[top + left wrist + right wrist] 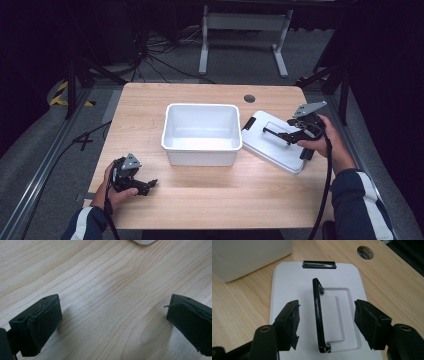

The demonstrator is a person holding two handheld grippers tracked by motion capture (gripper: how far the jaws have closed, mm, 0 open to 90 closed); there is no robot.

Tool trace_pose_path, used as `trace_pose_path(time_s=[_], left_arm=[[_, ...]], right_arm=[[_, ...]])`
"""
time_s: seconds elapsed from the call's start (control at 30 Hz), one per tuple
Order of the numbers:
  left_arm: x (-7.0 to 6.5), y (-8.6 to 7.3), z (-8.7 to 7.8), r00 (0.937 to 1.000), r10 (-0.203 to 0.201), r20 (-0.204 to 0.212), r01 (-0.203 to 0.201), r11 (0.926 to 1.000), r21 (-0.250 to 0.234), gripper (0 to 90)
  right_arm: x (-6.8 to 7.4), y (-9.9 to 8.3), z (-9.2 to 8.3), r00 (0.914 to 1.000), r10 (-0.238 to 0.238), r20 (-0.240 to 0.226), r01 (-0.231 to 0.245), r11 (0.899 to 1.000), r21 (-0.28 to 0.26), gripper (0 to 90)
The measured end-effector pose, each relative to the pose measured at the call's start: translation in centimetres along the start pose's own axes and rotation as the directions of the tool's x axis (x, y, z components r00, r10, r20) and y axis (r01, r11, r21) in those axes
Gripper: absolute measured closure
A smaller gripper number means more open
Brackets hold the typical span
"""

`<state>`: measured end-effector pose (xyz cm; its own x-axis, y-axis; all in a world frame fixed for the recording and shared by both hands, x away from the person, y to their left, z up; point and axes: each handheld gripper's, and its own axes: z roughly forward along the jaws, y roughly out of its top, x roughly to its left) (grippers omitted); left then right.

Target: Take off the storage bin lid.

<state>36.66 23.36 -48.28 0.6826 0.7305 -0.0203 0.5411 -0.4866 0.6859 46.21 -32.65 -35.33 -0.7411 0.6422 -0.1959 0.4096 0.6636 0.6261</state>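
A white plastic bin stands open and empty at the middle of the wooden table; its white lid lies flat just to its right, one corner close against the bin's wall. The right gripper hovers over the lid, jaws apart on either side of the lid's black handle, which stands upright, touching neither pad; a black latch sits at the lid's far edge. The left gripper rests low at the table's near left, well apart from the bin, jaws wide apart over bare wood.
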Motion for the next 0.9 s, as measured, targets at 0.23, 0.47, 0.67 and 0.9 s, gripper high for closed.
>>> trace_pose_path(time_s=[0.23,0.47,0.67,0.9], left_arm=[[0.0,0.0,0.0,1.0000,-0.002,0.001,0.002,1.0000,0.001,0.4],[0.0,0.0,0.0,1.0000,-0.004,-0.003,0.004,1.0000,0.000,0.4],[0.0,0.0,0.0,1.0000,-0.005,-0.004,0.005,1.0000,0.000,0.4],[0.0,0.0,0.0,1.0000,-0.002,-0.003,0.002,1.0000,-0.002,0.4]], right_arm=[[0.7,-0.2,-1.4,0.9999,-0.009,0.015,0.009,1.000,-0.010,34.8],[1.4,-0.6,-2.6,0.9996,0.001,0.028,0.000,1.000,-0.029,34.0],[2.1,-1.3,-3.5,0.9997,-0.004,0.023,0.005,0.999,-0.044,34.0],[2.6,-2.5,-3.8,0.9995,-0.021,0.023,0.021,0.999,-0.031,33.6]])
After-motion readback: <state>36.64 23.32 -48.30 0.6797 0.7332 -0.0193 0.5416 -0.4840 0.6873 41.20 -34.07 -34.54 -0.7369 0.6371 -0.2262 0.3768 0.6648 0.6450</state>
